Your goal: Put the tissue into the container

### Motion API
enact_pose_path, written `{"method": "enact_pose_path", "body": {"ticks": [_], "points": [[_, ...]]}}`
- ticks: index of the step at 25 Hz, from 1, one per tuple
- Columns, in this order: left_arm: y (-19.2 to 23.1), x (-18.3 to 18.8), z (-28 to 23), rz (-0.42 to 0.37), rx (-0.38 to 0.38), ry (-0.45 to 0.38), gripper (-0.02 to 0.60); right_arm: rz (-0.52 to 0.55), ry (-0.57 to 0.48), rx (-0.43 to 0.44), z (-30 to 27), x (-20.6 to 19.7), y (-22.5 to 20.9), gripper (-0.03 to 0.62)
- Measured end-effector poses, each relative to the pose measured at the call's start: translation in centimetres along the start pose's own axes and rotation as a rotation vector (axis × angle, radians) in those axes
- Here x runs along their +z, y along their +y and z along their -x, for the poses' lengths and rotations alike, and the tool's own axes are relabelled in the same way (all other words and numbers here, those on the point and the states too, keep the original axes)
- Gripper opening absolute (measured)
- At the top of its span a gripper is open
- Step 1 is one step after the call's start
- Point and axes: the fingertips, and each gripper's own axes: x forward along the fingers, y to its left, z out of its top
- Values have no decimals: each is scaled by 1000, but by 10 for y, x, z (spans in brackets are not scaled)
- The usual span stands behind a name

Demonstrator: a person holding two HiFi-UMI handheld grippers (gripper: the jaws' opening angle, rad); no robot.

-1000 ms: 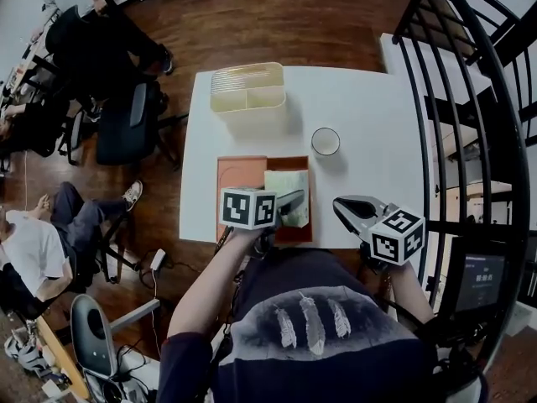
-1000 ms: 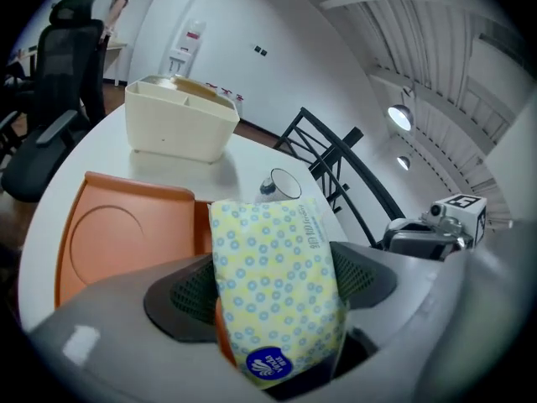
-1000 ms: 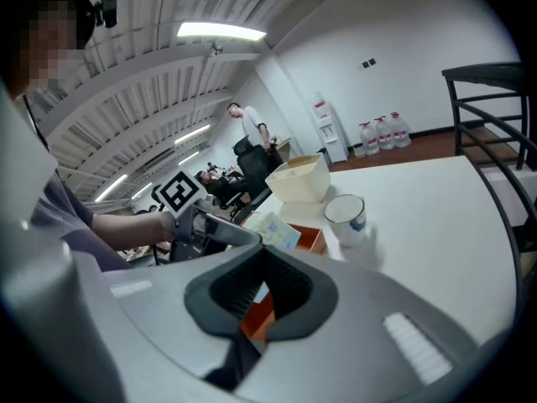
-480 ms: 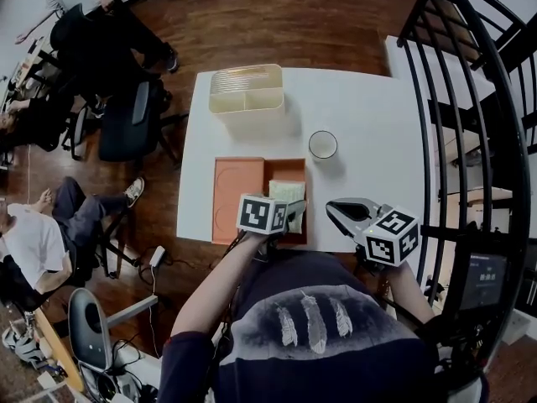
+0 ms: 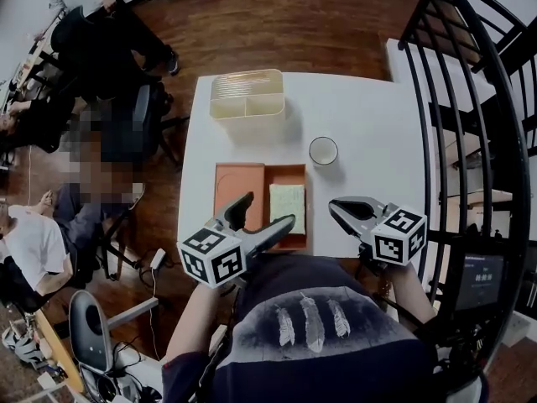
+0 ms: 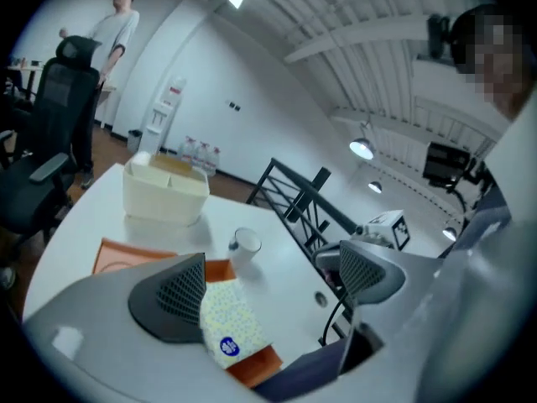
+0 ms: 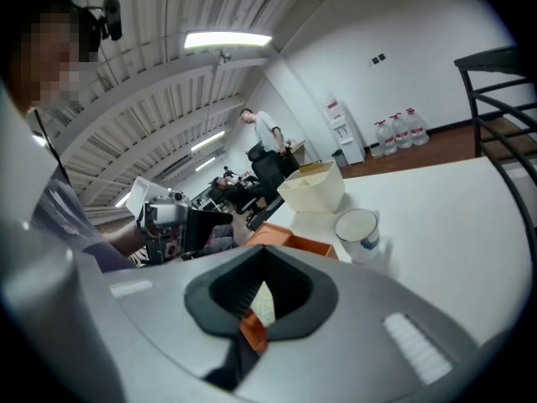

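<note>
Now our left claw (image 5: 268,210) is opening, gripping nothing, just below the tissue pack (image 5: 289,204), which lies in the orange container's (image 5: 239,187) right compartment. Our right claw (image 5: 337,207) is clenched, empty. Higher up the bench (image 5: 377,116) stand a cup (image 5: 323,150) and a cream bin (image 5: 247,95).

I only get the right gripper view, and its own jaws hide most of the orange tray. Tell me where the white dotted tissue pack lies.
Observer: In the head view, the white dotted tissue pack lies flat in the right compartment of the orange rectangular tray.
Operator: Report the other gripper.
Observer: The left gripper has its jaws opening, wide apart by the tray's near edge; the pack is not clamped between them.
Operator: Check the tray's other compartment.
Observer: The left compartment shows only its bare orange floor.
</note>
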Motion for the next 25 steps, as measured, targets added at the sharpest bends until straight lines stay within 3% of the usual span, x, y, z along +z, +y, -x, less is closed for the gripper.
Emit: {"method": "enact_pose_path", "body": {"ticks": [2, 5, 10, 12, 14, 16, 19, 25], "points": [[-5, 23, 30, -78, -42, -99, 499, 3, -35, 49, -11, 4, 11, 3], [-11, 55, 61, -203, -55, -177, 499, 16, -83, 127, -24, 21, 32, 3], [-26, 75, 62, -325, -82, -139, 494, 35, -131, 200, -15, 59, 57, 3], [-17, 67, 64, -352, -81, -111, 400, 39, -144, 221, -20, 64, 67, 3], [-9, 64, 70, -355, -79, -118, 266, 41, -161, 242, -22, 70, 76, 3], [-5, 67, 78, -332, -96, -150, 13, 45, -183, 259, -22, 77, 83, 3], [0, 69, 83, -283, -138, -162, 12, 55, -205, 262, -22, 85, 90, 3], [4, 68, 78, -276, -161, -132, 13, 89, -202, 207, -25, 90, 92, 3]]}}
